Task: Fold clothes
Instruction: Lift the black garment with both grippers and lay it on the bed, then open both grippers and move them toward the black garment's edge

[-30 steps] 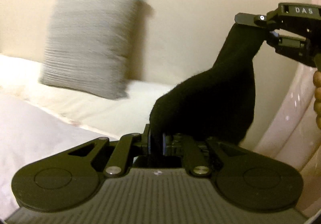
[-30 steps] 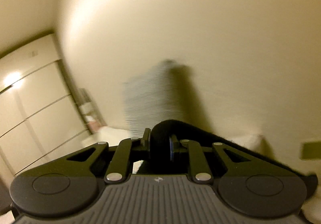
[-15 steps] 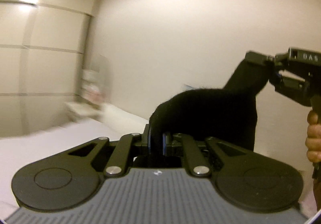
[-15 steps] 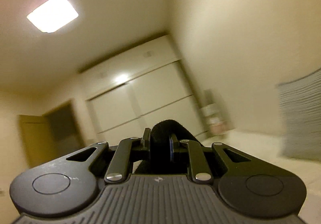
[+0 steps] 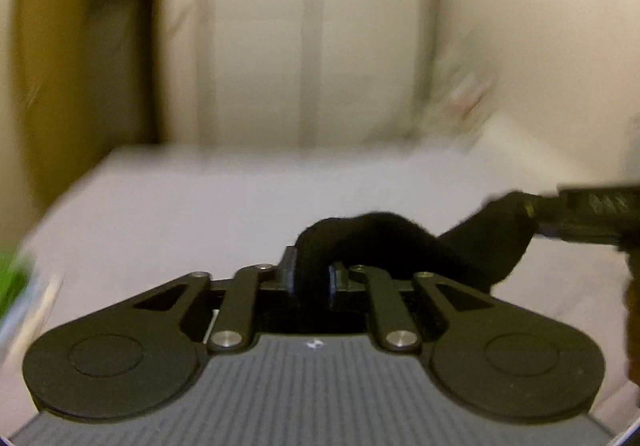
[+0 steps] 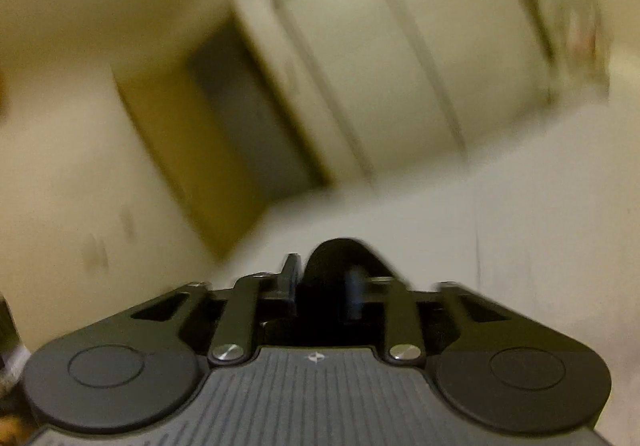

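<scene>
Both grippers pinched on one black garment (image 5: 400,242): left gripper (image 5: 314,278) holds one end, right gripper (image 5: 532,206) at 3 o'clock the other, spanning it above the bed (image 5: 200,214), probably to lay flat.

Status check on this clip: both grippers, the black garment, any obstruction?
Left gripper shut on black garment. Right gripper shut on the same cloth, held up over the bed. Views blurred; nothing seen in the way.

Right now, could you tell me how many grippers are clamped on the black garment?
2. The left gripper pinches one end of the black garment low at centre; the right gripper grips its other end at the right edge. The frames are blurred.
</scene>
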Available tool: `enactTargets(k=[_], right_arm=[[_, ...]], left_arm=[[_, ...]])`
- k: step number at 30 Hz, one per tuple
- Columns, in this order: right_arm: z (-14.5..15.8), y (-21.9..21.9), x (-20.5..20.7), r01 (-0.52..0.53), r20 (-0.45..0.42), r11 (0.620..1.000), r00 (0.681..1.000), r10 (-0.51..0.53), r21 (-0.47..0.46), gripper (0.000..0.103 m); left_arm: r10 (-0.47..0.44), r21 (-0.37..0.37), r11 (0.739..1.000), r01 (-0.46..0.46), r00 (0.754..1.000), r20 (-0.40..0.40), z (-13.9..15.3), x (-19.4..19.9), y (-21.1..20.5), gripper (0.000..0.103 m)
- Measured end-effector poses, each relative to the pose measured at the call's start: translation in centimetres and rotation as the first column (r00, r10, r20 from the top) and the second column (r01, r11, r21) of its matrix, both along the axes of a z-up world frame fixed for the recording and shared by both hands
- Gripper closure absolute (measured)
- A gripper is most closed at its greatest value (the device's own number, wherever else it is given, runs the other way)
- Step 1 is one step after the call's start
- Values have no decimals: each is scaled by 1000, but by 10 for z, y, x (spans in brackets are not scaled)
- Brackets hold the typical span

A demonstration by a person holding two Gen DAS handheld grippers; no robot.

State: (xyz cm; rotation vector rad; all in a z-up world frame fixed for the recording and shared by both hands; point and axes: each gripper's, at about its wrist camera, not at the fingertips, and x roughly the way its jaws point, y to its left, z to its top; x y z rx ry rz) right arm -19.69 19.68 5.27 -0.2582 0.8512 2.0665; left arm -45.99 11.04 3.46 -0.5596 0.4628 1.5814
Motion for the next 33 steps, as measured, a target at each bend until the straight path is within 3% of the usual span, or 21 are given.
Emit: enactTargets(k=[2, 4, 8, 11, 20, 29, 33], right_arm=[[-51, 5, -41, -79, 104, 985, 990, 96, -154, 56], [-89, -7, -69, -152, 153, 958, 969, 192, -242, 57], [-117, -57, -91, -217, 164, 906, 942, 291, -363, 57], [-121, -78, -95, -237, 209, 895, 920, 332, -378, 56], [-115, -111, -50, -255, 300, 920, 890, 343, -296, 43], [-129, -157, -31, -275, 375, 917, 848, 373, -291, 34], [-127, -164, -22, -270, 392, 921, 844, 367, -279, 32]], left_arm=[[105, -195, 976, -101, 994, 12, -53, -25, 0, 91], [184, -319, 933, -166, 983, 27, -92, -36, -20, 91], [267, -401, 888, -225, 962, 51, -118, -58, -86, 91], [288, -423, 873, -245, 957, 40, -119, -47, -107, 91], [264, -359, 901, -244, 964, 7, -96, 12, -147, 79], [323, -404, 859, -314, 945, -49, -99, 49, -175, 75], [338, -397, 856, -331, 940, -56, -94, 60, -180, 71]])
